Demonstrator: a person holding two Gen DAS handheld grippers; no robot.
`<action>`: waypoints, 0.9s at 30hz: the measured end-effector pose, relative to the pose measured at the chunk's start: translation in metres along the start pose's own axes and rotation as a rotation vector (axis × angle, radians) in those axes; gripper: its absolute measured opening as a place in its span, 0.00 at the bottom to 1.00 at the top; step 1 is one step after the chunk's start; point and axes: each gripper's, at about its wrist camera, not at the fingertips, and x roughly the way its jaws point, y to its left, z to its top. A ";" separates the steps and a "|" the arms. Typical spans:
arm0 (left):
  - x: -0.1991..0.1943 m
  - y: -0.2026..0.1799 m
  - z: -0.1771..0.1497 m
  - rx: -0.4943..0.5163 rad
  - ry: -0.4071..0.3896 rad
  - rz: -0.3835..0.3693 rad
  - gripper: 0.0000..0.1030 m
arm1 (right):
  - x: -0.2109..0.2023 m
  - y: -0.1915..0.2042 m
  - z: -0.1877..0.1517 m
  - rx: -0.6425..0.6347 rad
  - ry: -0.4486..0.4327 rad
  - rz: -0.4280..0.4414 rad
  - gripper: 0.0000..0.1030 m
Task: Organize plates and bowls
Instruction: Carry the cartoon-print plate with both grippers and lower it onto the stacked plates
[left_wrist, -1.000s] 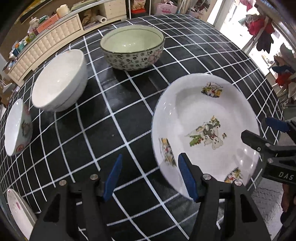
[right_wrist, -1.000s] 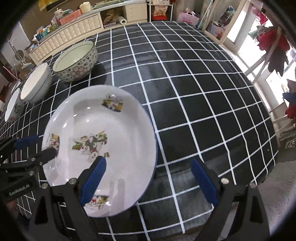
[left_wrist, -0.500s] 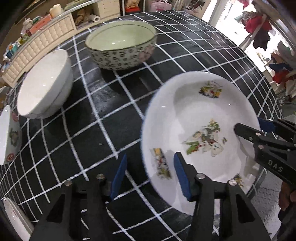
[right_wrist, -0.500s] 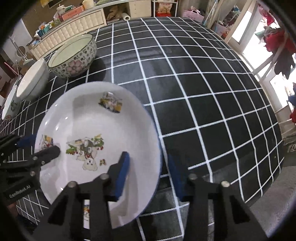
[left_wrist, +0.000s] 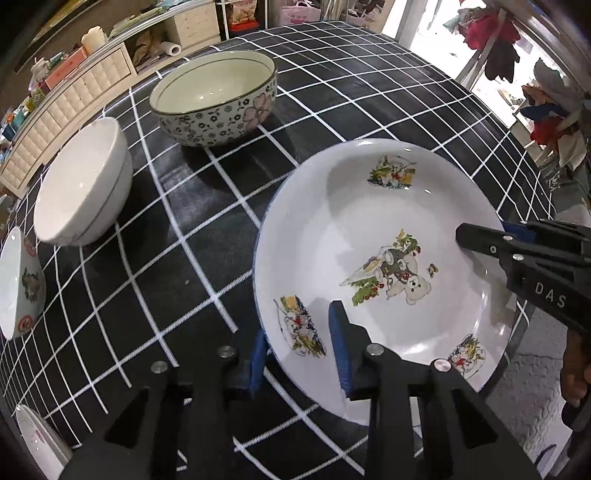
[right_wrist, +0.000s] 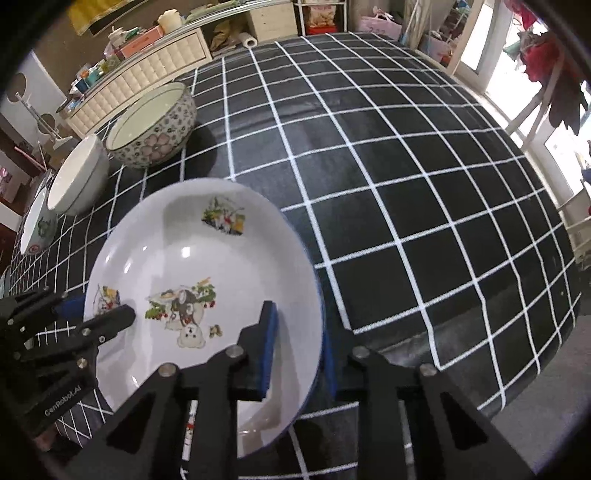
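Observation:
A white deep plate with cartoon pictures (left_wrist: 369, 229) (right_wrist: 192, 258) is held a little above the black checked table. My left gripper (left_wrist: 299, 347) is shut on the plate's left rim, one pad inside and one outside. My right gripper (right_wrist: 299, 347) is shut on its right rim the same way. Each gripper shows in the other view: the right one in the left wrist view (left_wrist: 524, 254), the left one in the right wrist view (right_wrist: 74, 325). A flowered bowl (left_wrist: 218, 99) (right_wrist: 155, 129), a plain white bowl (left_wrist: 81, 184) (right_wrist: 77, 177) and a small patterned bowl (left_wrist: 18, 284) (right_wrist: 37, 221) stand to the far left.
Another white plate's edge (left_wrist: 37, 443) shows at the lower left. The table edge (right_wrist: 480, 332) drops off close on the right. A white cabinet (right_wrist: 147, 81) with clutter stands beyond the table. Clothes hang by the window (left_wrist: 517, 74).
Both grippers have closed from wide open onto opposite rims of the cartoon plate. The plate has risen slightly off the table.

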 end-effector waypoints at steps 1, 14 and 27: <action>-0.003 0.002 -0.001 -0.008 -0.004 -0.004 0.29 | -0.006 0.004 -0.001 -0.011 -0.011 0.000 0.24; -0.089 0.076 -0.057 -0.137 -0.096 0.086 0.29 | -0.051 0.107 -0.004 -0.146 -0.091 0.077 0.23; -0.154 0.168 -0.159 -0.298 -0.135 0.175 0.29 | -0.069 0.236 -0.036 -0.299 -0.093 0.159 0.22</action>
